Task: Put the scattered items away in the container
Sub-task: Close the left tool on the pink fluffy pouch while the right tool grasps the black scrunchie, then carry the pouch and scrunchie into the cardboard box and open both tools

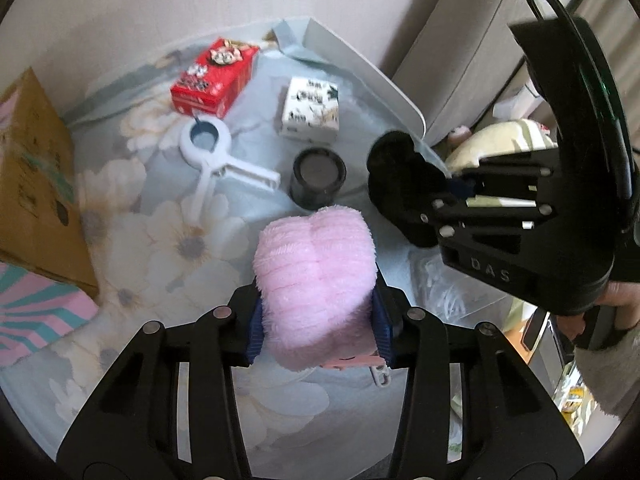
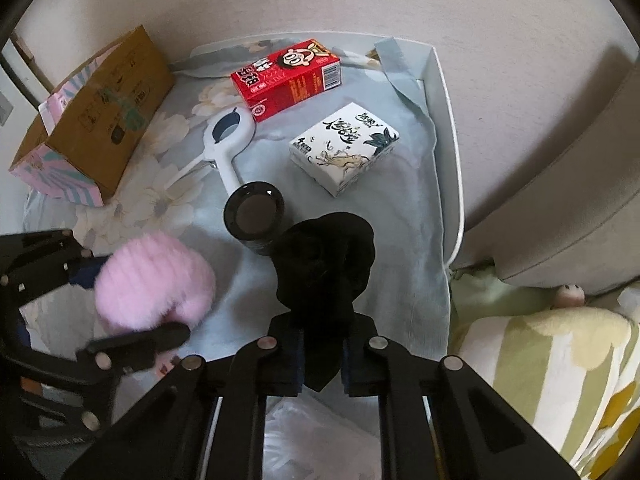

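Pink plush item (image 1: 316, 280), clamped in my left gripper (image 1: 318, 330), lies just before the black jar (image 1: 319, 178). My right gripper (image 2: 318, 354) is clenched on a black cloth (image 2: 326, 256) beside that jar; its body reads "DAS". Beyond the jar: white clip (image 2: 228, 140), red carton (image 2: 288, 78), white printed box (image 2: 346, 146). Cardboard box (image 2: 92, 120) far left of it.

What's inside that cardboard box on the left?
Nothing can be seen inside. The cardboard box lies on its side on the floral cloth, showing only its brown wall and pink-and-teal striped flaps. Neither camera looks into its opening, so its contents stay hidden.
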Demonstrator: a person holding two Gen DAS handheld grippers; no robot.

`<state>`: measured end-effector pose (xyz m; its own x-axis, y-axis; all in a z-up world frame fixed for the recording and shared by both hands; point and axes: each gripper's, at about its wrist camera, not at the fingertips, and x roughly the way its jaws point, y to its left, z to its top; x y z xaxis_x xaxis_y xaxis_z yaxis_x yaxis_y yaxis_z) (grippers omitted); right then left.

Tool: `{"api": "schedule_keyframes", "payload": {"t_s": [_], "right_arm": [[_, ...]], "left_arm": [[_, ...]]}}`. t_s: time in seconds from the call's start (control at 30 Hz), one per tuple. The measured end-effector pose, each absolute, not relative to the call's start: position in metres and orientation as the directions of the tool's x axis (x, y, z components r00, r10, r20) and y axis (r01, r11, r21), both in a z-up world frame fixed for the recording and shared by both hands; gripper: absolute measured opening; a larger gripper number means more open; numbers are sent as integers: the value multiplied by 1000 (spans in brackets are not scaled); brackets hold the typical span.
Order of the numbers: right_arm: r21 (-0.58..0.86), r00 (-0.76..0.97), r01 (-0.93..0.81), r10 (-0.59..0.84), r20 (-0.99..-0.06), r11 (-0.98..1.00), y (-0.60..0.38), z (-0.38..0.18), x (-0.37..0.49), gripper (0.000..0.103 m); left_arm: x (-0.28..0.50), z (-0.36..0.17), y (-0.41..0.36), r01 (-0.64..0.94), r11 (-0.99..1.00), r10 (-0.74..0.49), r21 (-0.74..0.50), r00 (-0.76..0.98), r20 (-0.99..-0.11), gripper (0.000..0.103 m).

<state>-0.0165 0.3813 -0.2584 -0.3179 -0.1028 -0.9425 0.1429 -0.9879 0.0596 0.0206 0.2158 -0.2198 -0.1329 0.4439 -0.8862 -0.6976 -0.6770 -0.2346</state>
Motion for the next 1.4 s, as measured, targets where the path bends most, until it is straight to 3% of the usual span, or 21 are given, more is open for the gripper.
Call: {"api": "schedule_keyframes", "payload": {"t_s": [0.6, 0.9, 1.4], "right_arm": [[112, -406, 10, -106, -908, -994, 351, -169, -3, 12], [34, -477, 10, -34, -878, -999, 303, -108, -13, 12], [40, -532, 191, -138, -835, -981, 183, -72, -63, 12]], "left_arm": [[-16, -117, 143, -657, -729, 474, -190, -284, -833, 40], [-43, -68, 67, -572, -806, 442, -153, -408, -799, 41], [-97, -51, -70, -348, -930, 300, -115, -543, -784, 41]]}}
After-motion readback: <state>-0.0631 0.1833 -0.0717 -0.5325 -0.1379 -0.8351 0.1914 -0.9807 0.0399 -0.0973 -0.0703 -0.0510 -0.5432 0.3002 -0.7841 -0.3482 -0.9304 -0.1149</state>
